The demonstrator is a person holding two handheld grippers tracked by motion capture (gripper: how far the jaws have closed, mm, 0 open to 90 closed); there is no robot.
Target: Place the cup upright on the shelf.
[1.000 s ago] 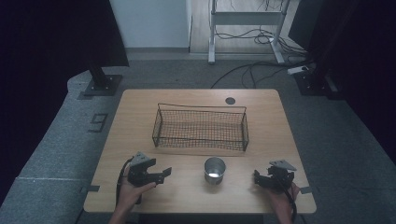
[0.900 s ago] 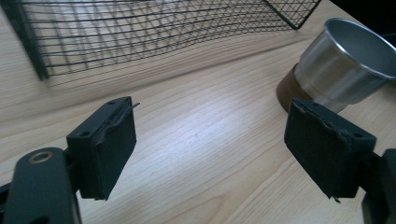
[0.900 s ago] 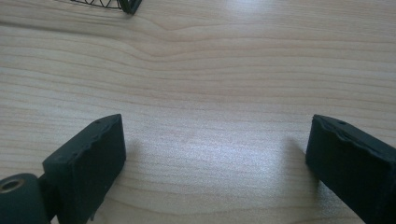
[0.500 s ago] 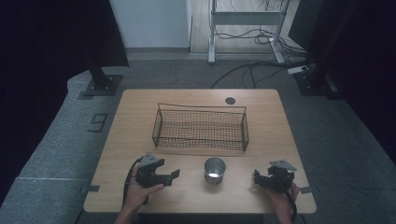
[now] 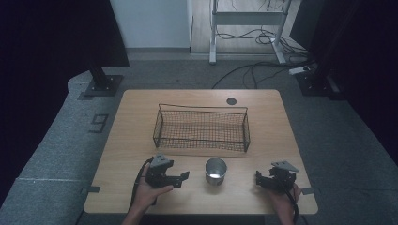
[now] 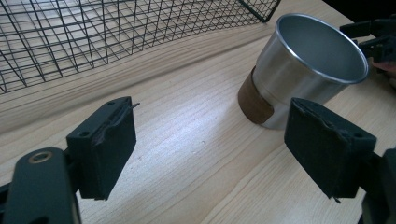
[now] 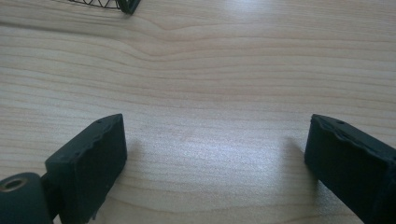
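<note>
1. Hands come in from the near edge of the wooden table [image 5: 281, 122], each holding a two-jaw gripper; the metal cup [image 5: 216, 170] serves as the landmark for everything below.
2. Left of the cup, the left gripper [image 5: 182, 176] is held in the person's left hand [image 5: 148, 192], its jaws pointing toward the cup. In the left gripper view its jaws stand wide apart and hold nothing, with bare wood between them; the cup [image 6: 308, 70] stands just beyond the right-hand pad [image 6: 327, 144], upright, with a brown band around its base.
3. Behind the cup sits the black wire basket [image 5: 202, 129], close to it but apart, with nothing visible inside; its mesh [image 6: 116, 32] fills the upper left of the left gripper view.
4. Right of the cup, well apart from it, the right gripper [image 5: 259, 178] is held low over the table in the right hand [image 5: 284, 197]. In the right gripper view its pads [image 7: 88, 163] are spread wide, released, over bare wood, and a corner of the basket [image 7: 123, 5] shows at the top.
</note>
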